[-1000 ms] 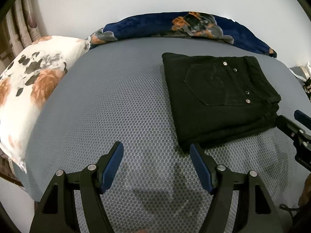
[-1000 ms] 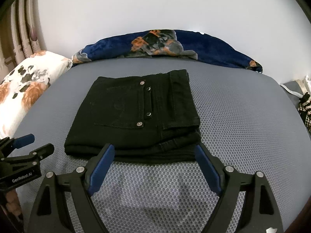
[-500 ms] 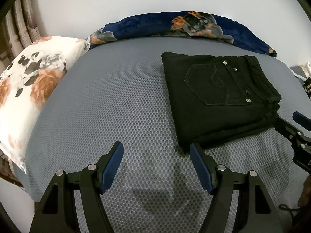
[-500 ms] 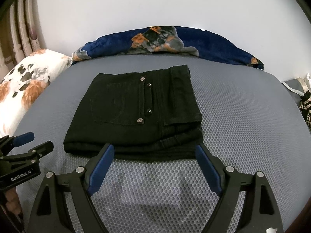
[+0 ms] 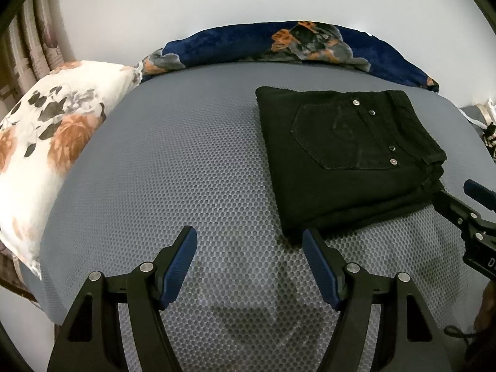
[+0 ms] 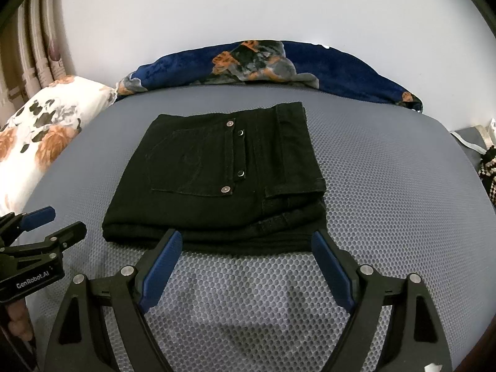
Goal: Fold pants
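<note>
Right wrist view showed the pants (image 6: 217, 183) lying folded into a compact stack on the bed (image 6: 387, 217), so the folding looked done. The right gripper (image 6: 245, 266) hung before them, jaws apart and empty; the left gripper (image 5: 248, 263) likewise gaped, holding nothing.

We note both units match: the right gripper (image 6: 245, 241) and the left gripper (image 5: 248, 238) — black frames, blue pads, silver screws, white "GenRobot.AI" lettering.
</note>
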Motion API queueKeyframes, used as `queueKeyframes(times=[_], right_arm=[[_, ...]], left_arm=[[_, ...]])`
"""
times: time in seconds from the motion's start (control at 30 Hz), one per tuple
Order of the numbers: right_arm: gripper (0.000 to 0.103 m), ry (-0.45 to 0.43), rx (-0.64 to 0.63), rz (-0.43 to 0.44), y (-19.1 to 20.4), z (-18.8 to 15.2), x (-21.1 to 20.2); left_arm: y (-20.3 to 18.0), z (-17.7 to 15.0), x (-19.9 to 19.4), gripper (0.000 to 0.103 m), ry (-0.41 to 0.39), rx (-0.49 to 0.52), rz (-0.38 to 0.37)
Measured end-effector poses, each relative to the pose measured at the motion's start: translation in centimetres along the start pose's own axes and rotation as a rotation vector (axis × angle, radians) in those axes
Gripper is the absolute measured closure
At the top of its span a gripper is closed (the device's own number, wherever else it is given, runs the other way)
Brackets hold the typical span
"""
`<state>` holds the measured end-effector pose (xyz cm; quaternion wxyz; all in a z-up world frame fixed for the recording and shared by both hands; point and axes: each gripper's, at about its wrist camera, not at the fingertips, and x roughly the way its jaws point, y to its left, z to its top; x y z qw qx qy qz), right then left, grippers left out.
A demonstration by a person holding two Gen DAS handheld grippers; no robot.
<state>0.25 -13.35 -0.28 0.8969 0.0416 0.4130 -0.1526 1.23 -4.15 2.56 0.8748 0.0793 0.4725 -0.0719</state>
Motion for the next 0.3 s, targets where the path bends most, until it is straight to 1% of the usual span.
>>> queueKeyframes(times=[0.3], right_arm=[[0.020, -0.001, 0.000, -0.003, 0.00, -0.03, 0.02]], left_arm=[[-0.07, -0.09, 0.09, 0.032, 0.001, 0.005, -0.008]])
